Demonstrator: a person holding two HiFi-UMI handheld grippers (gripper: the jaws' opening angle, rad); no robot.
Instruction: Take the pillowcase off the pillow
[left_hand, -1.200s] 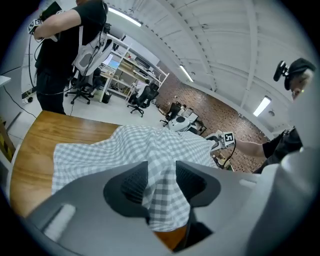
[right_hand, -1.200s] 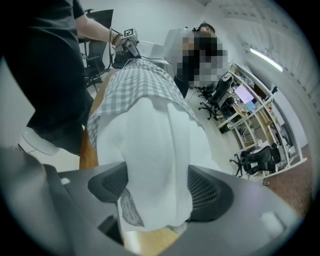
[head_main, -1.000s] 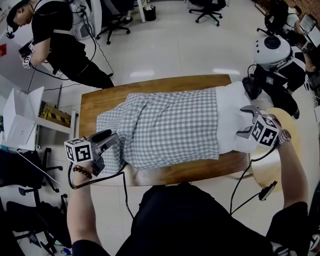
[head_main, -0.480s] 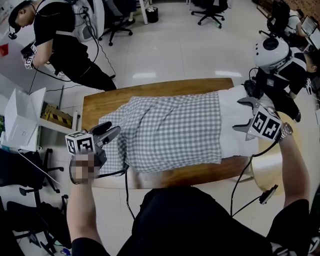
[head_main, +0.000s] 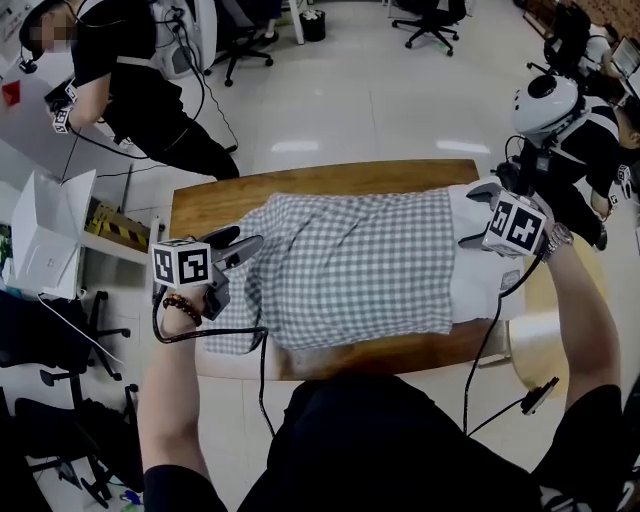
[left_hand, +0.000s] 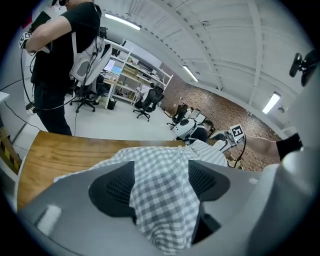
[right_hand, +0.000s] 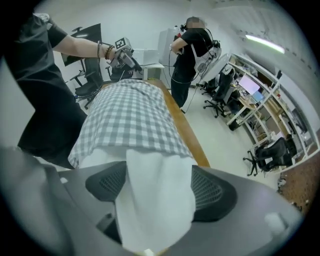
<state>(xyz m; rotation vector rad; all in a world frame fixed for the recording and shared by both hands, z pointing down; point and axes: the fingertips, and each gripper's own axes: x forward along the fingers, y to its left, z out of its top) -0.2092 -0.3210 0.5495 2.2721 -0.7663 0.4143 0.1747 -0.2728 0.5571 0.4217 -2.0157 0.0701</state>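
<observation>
A pillow in a grey-and-white checked pillowcase (head_main: 350, 265) lies across the wooden table (head_main: 330, 178). Its bare white end (head_main: 480, 285) sticks out on the right. My left gripper (head_main: 240, 250) is at the pillowcase's left corner. In the left gripper view a fold of the checked cloth (left_hand: 160, 200) hangs loose between the pads, whose jaws have just been opening. My right gripper (head_main: 472, 215) is shut on the white pillow end (right_hand: 155, 195), which bulges between both pads. The pillowcase (right_hand: 127, 115) stretches away beyond it.
A person in black (head_main: 130, 80) stands beyond the table's far left corner. Another person with a white helmet (head_main: 545, 100) sits at the far right. A white box (head_main: 50, 235) stands at the left, a round pale table (head_main: 540, 340) at the right, office chairs (head_main: 430, 15) behind.
My left gripper has moved right along the pillowcase's left corner and its jaws stand wider. My right gripper has shifted toward the table's far side along the white end.
</observation>
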